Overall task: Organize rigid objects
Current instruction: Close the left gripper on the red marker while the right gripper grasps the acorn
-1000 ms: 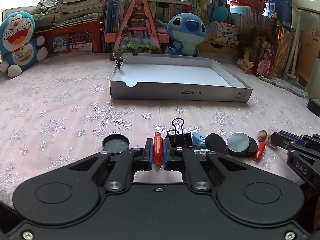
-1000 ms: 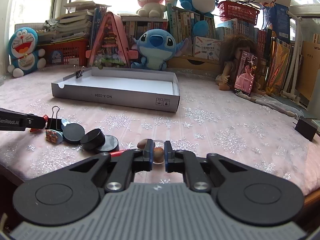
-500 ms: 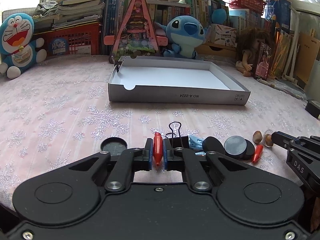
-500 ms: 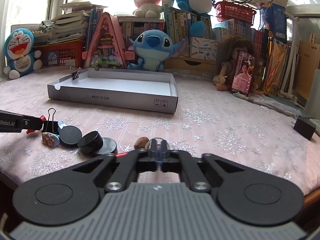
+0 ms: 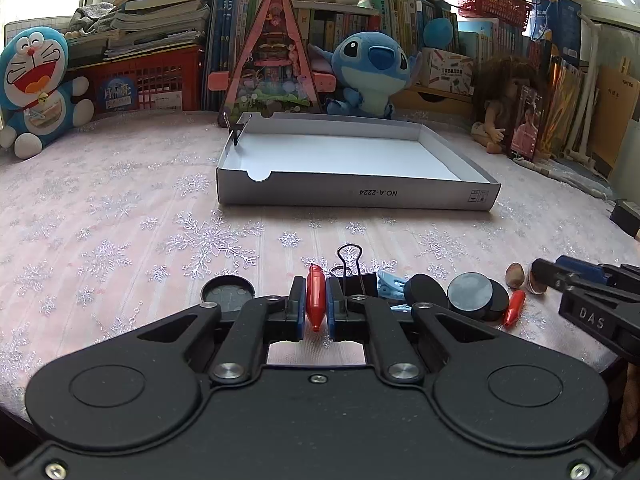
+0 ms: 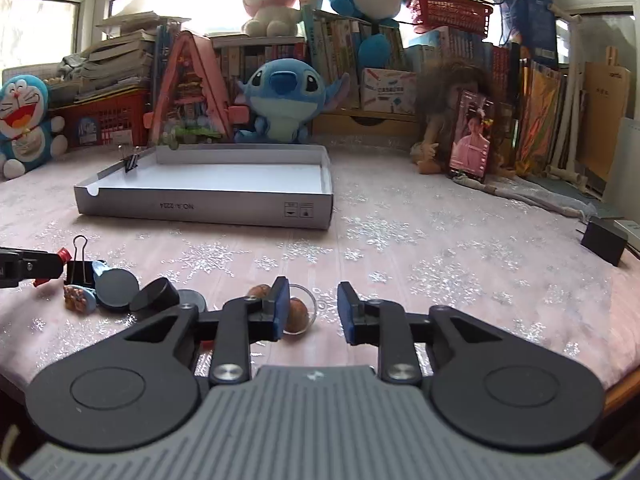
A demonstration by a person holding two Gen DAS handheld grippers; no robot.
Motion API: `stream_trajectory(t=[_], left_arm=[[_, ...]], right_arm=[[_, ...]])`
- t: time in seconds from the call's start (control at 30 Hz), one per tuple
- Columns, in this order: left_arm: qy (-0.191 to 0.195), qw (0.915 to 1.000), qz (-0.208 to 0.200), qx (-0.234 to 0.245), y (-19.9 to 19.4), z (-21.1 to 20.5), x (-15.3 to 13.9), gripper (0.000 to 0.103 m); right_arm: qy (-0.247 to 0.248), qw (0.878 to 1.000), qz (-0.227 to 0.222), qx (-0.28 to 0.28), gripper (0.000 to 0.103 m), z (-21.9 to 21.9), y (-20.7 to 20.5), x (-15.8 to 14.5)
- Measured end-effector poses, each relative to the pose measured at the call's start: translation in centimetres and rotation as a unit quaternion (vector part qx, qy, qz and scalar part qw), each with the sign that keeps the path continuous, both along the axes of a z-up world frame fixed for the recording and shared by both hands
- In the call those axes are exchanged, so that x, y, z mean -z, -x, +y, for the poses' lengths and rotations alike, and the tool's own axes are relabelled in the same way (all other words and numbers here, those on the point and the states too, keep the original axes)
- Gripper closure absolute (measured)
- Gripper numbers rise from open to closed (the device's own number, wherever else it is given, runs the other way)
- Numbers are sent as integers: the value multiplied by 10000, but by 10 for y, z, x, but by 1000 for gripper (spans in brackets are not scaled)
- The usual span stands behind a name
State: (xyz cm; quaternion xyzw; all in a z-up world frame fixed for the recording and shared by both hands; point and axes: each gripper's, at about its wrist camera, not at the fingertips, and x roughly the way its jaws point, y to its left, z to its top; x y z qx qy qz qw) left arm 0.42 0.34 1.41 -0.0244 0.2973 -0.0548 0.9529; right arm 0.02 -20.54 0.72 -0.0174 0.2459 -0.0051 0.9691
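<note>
Box: white cardboard box (image 5: 352, 196) near the middle of the table (image 5: 100, 208); floor bare. Only a binder clip (image 5: 237, 131) sits clamped on its left wall.
Items boxed: none, by the look of it.
Items still loose: all lie at the near table edge, well apart from the box.
Left gripper (image 5: 316, 312): clenched on a red bullet-shaped piece (image 5: 315, 300), which lies along the jaws; it seems lifted just off the cloth, though that is hard to tell.
Right gripper (image 6: 310, 310): released; jaws have just been opening, standing wide. A clear capsule (image 6: 300, 312) with a brown nut (image 6: 296, 314) inside lies between them against the left pad, resting on the cloth, not gripped.
Second nut (image 6: 258, 291): just behind the left pad.
Black discs (image 5: 470, 294): a small cluster, overlapping, between the two grippers.
Lone disc (image 5: 228, 290): flat on the cloth, left of the left gripper.
Large clip (image 5: 354, 276): black, handles up, beside the red piece.
Blue clip (image 5: 390, 280): next to the large clip.
Second red piece (image 5: 514, 306): beside the discs.
Progress: early; judged, sorting has hardly begun.
Remaining: carry the red piece to the box, then every loose item.
</note>
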Motion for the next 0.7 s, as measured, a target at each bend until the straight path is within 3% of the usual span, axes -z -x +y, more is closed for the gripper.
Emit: stream_trajectory(t=[0.1,0.13,0.27,0.37,0.7], left_arm=[[-6,10000,8,-1,0,0,1,94],[-6,10000,15,-1,0,-1,2,94],[-21,10000,28,-2,0,0,3,94],[-6,10000,42,-22,0,1,3,94],[15,10000,66,-44,0,2,5,94]], right_arm=[[31,9999,9,-134,57,9,3,3],[116,9998,-48,-167,74,13,5,4],[542,9974,-256,-390,83,30,13,3],[664,9957,-268,-592,82,40,15,1],[356,9944,-144,-986,81,43,24,-1]])
